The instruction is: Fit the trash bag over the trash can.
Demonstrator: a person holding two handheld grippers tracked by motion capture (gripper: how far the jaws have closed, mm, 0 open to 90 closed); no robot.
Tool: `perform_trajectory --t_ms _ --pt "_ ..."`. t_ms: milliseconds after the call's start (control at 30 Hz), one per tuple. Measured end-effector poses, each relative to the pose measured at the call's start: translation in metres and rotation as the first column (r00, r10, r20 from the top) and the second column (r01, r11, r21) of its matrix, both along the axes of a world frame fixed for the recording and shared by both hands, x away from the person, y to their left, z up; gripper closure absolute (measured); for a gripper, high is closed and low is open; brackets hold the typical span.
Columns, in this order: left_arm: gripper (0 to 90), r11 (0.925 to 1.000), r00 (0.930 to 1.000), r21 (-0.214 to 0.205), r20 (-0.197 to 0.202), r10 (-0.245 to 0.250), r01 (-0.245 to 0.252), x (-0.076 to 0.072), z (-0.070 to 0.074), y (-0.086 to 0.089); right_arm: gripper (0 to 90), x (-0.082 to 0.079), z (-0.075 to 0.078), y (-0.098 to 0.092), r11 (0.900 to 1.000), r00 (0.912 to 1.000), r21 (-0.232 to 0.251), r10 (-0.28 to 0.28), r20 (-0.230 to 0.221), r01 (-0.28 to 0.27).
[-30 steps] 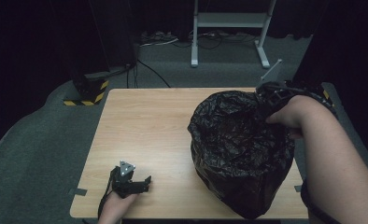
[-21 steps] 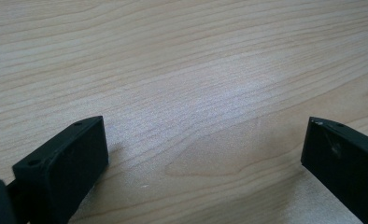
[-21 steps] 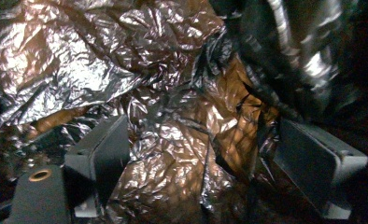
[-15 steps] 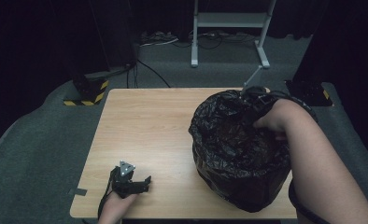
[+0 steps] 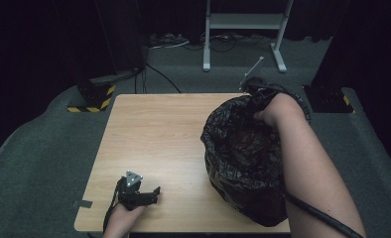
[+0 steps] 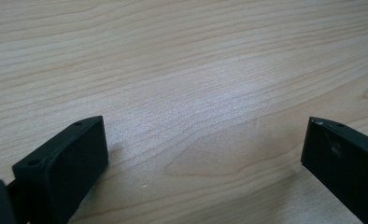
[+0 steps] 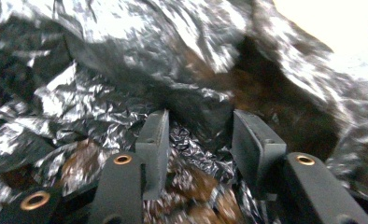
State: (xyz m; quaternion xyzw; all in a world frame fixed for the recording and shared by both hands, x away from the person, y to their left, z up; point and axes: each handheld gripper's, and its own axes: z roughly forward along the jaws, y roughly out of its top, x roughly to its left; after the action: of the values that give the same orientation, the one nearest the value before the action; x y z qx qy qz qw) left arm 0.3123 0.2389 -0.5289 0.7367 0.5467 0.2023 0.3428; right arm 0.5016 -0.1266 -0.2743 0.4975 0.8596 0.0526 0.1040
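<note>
A crumpled black plastic bag [image 5: 243, 158] stands on the right half of the wooden table [image 5: 159, 129], its mouth facing up. My right gripper [image 5: 255, 101] reaches over the bag's far rim, with the hand and forearm lying across the bag. In the right gripper view its jaws [image 7: 198, 119] have just been closing and stand partly apart. A fold of shiny bag film [image 7: 191, 140] lies between them, with no clear pinch. My left gripper [image 5: 155, 195] rests near the table's front left edge, wide open over bare wood [image 6: 203, 123].
Grey carpet surrounds the table. A white metal stand [image 5: 243, 22] is behind it. A dark post on a yellow-and-black striped base [image 5: 92, 101] stands at the back left, and another dark base [image 5: 332, 94] at the back right. The table's left half is bare wood.
My right hand has slid left along the bag's far rim and dipped toward its mouth, and the rim has shifted with it. The left gripper has stayed put.
</note>
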Motion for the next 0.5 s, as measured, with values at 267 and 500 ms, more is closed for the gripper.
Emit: perform_trajectory --t_ms 267,500 --pt "0.7 1.0000 1.0000 0.002 0.001 -0.002 0.002 0.000 0.000 0.000 46.3 0.002 -0.028 0.013 0.9995 0.9999 0.028 0.012 0.010 -0.013" --pt "0.7 1.0000 1.0000 0.006 0.001 -0.002 0.002 0.000 0.000 -0.001 33.8 0.000 -0.034 0.018 0.9972 0.9996 0.075 0.000 0.029 -0.002"
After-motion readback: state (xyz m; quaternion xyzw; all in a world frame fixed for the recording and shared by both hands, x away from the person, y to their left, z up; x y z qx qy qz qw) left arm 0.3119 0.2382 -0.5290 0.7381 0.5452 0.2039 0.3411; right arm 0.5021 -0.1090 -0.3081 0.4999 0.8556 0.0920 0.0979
